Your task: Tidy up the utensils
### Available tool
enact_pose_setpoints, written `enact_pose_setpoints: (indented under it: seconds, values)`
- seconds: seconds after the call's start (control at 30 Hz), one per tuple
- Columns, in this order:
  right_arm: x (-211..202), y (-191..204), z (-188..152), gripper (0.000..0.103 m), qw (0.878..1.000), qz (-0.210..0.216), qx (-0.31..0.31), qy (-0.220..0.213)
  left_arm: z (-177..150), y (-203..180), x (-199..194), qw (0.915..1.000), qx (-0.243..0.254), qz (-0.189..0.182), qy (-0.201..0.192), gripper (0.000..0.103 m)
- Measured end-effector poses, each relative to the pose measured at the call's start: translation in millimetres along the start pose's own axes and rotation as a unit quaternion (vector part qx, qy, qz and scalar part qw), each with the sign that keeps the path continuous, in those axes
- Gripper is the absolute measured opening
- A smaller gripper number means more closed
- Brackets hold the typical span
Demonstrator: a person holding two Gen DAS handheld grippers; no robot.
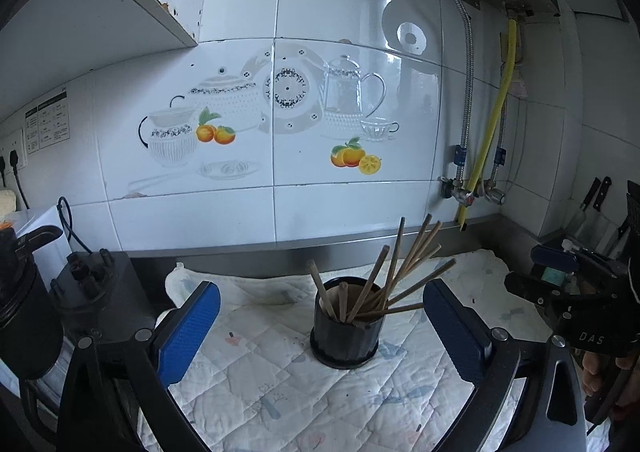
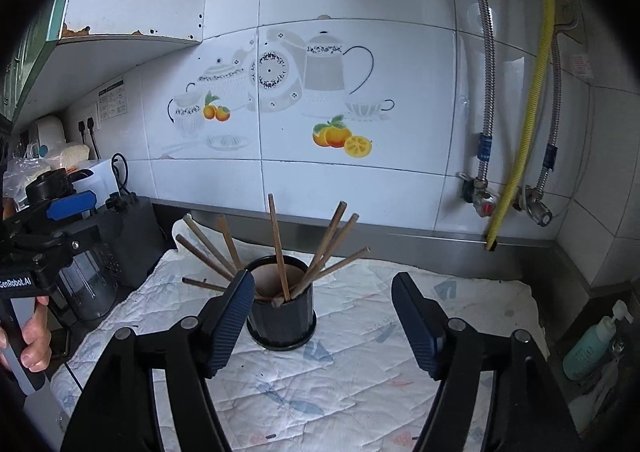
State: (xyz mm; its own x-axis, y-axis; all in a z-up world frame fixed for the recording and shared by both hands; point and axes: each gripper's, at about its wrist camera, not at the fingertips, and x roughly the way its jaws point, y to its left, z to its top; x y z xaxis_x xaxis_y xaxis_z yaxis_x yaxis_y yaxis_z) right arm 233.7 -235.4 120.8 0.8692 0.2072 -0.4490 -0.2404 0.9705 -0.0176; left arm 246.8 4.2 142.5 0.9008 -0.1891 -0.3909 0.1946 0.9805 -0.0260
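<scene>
A black ribbed holder stands upright on a white quilted mat and holds several brown wooden chopsticks that fan out. It also shows in the right wrist view, with its chopsticks. My left gripper is open and empty, its blue pads either side of the holder but nearer the camera. My right gripper is open and empty, just short of the holder. Each gripper shows at the edge of the other's view.
A blender jug and dark appliance stand left of the mat. Tiled wall behind. Hoses and valves at right. Knives and a soap bottle stand at far right.
</scene>
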Motion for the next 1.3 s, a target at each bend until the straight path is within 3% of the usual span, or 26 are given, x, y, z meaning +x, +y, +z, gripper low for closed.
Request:
enact_pose_setpoints:
  seconds: [0.3,0.63,1.3]
  values:
    - [-34.7,4.7,-32.4,0.087,0.999,-0.049,0.0,-0.006,-40.1,-10.8,-30.5,0.9991,-0.006,0.035,0.022,0.103]
    - [-64.3,16.4,-56.8,0.094,0.995,-0.095,-0.005,-0.022,-66.5,-34.8,-44.8,0.9993,-0.01,0.027,0.023,0.103]
    - [-79.0,14.6,-74.8,0.096,0.995,-0.085,0.03,-0.032,-70.0,-51.5,-65.4,0.9989,0.003,0.047,0.002,0.103]
